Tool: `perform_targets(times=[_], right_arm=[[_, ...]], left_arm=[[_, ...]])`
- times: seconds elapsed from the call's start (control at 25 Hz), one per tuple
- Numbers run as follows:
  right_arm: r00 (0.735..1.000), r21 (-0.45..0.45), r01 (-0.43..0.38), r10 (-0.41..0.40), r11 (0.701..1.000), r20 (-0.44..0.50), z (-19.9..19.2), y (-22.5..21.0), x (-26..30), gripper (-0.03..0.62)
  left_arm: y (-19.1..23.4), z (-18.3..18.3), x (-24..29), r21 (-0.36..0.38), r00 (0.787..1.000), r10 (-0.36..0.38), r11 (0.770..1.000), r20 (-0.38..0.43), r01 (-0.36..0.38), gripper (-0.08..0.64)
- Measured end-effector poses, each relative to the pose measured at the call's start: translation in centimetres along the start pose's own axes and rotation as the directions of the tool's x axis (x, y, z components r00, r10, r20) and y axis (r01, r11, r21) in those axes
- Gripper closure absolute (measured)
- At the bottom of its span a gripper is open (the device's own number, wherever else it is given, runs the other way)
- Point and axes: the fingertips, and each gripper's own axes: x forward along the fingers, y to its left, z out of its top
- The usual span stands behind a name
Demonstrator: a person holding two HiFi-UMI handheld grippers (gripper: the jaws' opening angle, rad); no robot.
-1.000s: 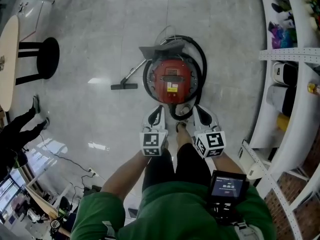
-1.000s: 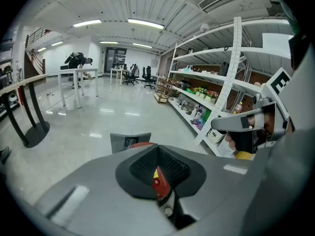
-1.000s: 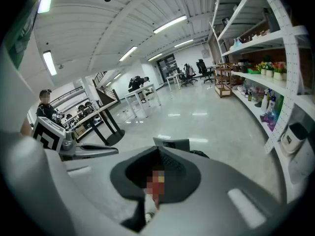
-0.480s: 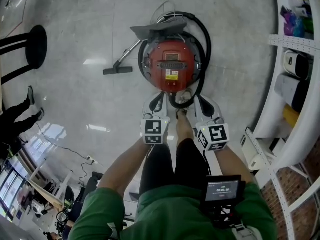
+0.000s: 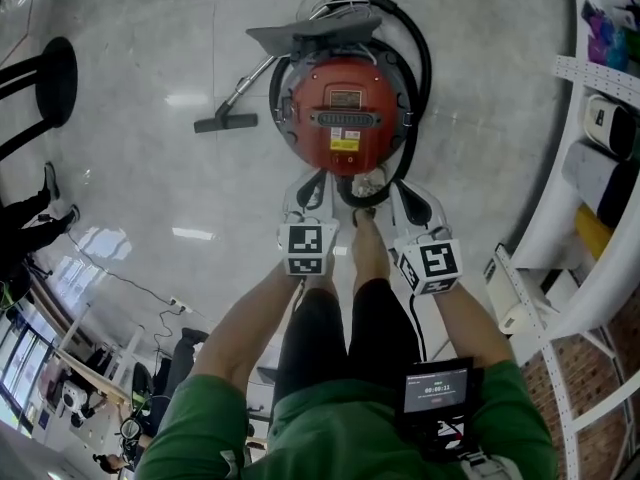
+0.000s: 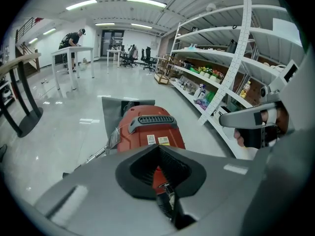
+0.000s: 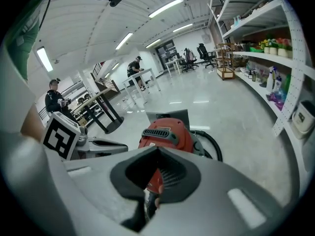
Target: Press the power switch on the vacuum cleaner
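A round red vacuum cleaner [image 5: 345, 118] stands on the pale floor, with a black grille handle [image 5: 346, 120] across its top and a black hose [image 5: 421, 58] looped round it. Which part is its switch I cannot tell. My left gripper [image 5: 311, 186] and right gripper [image 5: 402, 194] hover side by side just short of its near edge, both shut with nothing between the jaws. In the left gripper view the vacuum cleaner [image 6: 152, 129] rises right ahead of the shut jaws. It also fills the middle of the right gripper view as the vacuum cleaner [image 7: 167, 132].
A wand with a floor nozzle [image 5: 225, 121] lies left of the vacuum, and a grey board [image 5: 315, 30] leans behind it. White shelves [image 5: 600, 158] line the right side. A black stool [image 5: 52, 83] and a person's legs [image 5: 25, 230] are at far left. My own foot [image 5: 366, 248] stands between the grippers.
The head view has shifted, so the vacuum sits higher and looks larger. Both grippers have kept their place just short of its near edge, still shut.
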Motion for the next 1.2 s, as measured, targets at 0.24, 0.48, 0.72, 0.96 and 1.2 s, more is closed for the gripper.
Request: perform_targets(times=[0.24,0.48,0.72,0.96,1.2], right_arm=[[0.999,-0.031,-0.016,0.015,0.999,-0.034,-2.1,-0.6,1.9,0.592],[0.998,-0.042,-0.017,0.015,0.999,-0.058,-3.5,-1.4,3.5,0.592],[0.997,-0.057,-0.032,0.028,0.998,-0.074,-4.0,-1.6,4.5,0.592],[0.997,-0.052,-0.040,0.036,0.998,-0.074,-4.1,-1.5,5.2,0.592],[0.996,-0.051,-0.039,0.035,0.998,-0.080,-4.5,-1.3,5.1,0.592]], left_arm=[[-0.2,-1.8,1.9,0.003,1.000,-0.017,1.000,-0.020,0.018,0.552],[-0.6,-2.9,3.4,0.008,0.999,-0.032,0.999,-0.037,0.033,0.552],[-0.9,-3.6,4.4,0.009,0.998,-0.033,0.999,-0.057,0.034,0.552],[-0.8,-3.8,4.8,0.003,0.998,-0.032,0.999,-0.057,0.032,0.552],[-0.8,-3.8,4.6,-0.016,0.998,-0.040,0.999,-0.046,0.040,0.552]])
